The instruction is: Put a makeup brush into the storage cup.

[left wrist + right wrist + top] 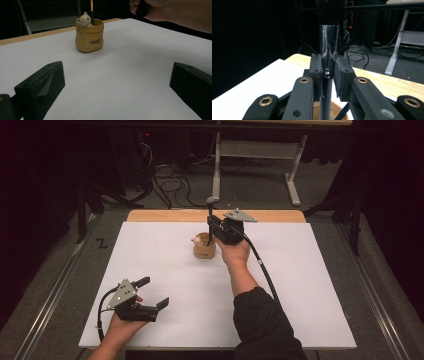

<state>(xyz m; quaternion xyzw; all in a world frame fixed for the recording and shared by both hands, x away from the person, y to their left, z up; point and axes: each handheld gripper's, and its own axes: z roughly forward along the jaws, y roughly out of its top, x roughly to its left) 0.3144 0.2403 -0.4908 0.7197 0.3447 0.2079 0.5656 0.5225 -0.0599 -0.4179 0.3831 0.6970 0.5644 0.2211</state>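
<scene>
Clearly, the right claw (pixel 212 222) is clamped tight on a black brush (pixel 327 62), its two pads pressing the handle just below the shiny dark ferrule, with the bristles rising above it in the right claw's own view. The brush stands upright, and its lower end reaches down into a small tan bag-shaped holder (pixel 204 248) with a little bear figure (pixel 84 20) perched at its rim. That holder sits on the white surface (pixel 300 290) near the far edge, close to the bare wooden strip. Well apart, at the near left corner of the surface, the left claw (pixel 152 292) rests low with its jaws spread wide and nothing between them, facing the holder.
</scene>
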